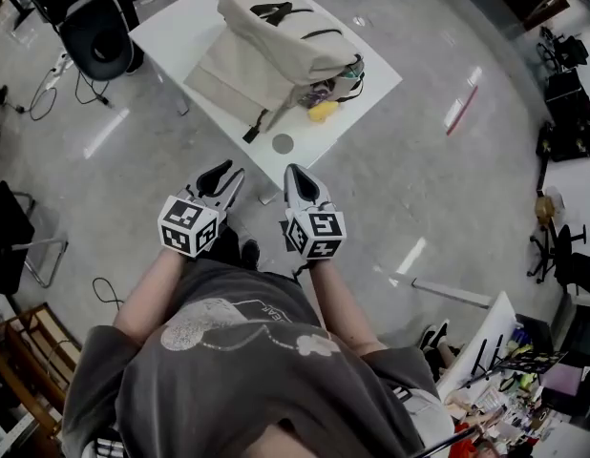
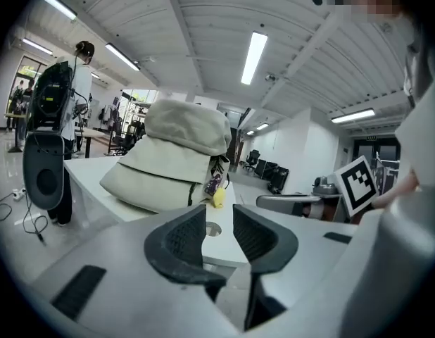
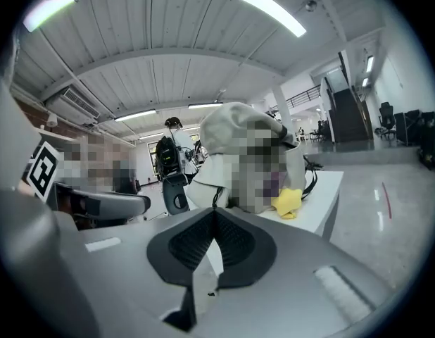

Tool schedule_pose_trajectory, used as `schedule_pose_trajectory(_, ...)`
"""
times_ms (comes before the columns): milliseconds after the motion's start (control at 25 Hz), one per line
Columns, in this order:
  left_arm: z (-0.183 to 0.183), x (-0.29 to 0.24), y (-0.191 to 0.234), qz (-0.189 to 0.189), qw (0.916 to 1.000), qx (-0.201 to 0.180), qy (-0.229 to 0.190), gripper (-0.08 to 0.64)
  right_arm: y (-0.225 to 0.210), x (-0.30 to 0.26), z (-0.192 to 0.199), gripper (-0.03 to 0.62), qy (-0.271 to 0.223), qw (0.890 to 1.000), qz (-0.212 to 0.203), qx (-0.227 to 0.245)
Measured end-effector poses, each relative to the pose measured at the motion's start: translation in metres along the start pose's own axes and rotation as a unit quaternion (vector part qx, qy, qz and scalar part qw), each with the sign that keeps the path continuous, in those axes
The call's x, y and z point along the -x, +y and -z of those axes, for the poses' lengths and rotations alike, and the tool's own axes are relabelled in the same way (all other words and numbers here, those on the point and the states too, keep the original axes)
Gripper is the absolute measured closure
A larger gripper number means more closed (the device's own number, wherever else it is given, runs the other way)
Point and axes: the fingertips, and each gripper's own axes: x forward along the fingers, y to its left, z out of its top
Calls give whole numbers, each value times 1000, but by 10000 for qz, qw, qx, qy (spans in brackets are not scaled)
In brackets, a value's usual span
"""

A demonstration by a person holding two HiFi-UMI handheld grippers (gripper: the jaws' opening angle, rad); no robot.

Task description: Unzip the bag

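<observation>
Nearest, the left gripper (image 1: 224, 176) has its jaws a little apart with nothing between them. At its 3 o'clock, the right gripper (image 1: 297, 174) has its jaws pressed together, empty. Farther off at 12 o'clock, the beige bag (image 1: 281, 41) lies on the white table (image 1: 176, 27), well apart from both.

A black chair (image 1: 97, 34) stands beside the white table (image 1: 180, 36).

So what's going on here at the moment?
A person stands a little short of the white table, a gripper in each hand, both pointed toward the beige backpack lying on it. Neither touches it. The left gripper has its jaws apart with nothing between them; the right gripper has its jaws together, empty. A yellow object lies beside the backpack.
</observation>
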Motion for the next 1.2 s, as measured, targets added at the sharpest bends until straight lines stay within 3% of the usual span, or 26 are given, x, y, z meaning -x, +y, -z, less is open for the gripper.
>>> schedule_pose_trajectory(280, 12, -56, 33, -92, 9985, -389, 375, 419, -9, -26, 4, 592, 167, 9998, 100, 25)
schedule_pose_trajectory(560, 10, -115, 65, -7, 9969, -421, 669, 379, -31, -73, -9, 591, 370, 9990, 267, 15)
schedule_pose_trajectory(760, 20, -144, 78, 268, 9941, -458, 942, 380, -40, -105, -1, 566, 610, 9978, 246, -36)
schedule_pose_trajectory(840, 21, -152, 86, 301, 9937, -375, 1013, 415, -43, -119, 0, 555, 669, 9976, 175, -73)
schedule_pose_trajectory(920, 19, -155, 94, 337, 9936, -254, 1049, 498, -43, -132, 0, 545, 730, 9973, 89, -78)
schedule_pose_trajectory(1200, 18, -149, 99, 862, 9883, -384, 1198, 512, -38, -160, 4, 514, 869, 9960, -149, -136)
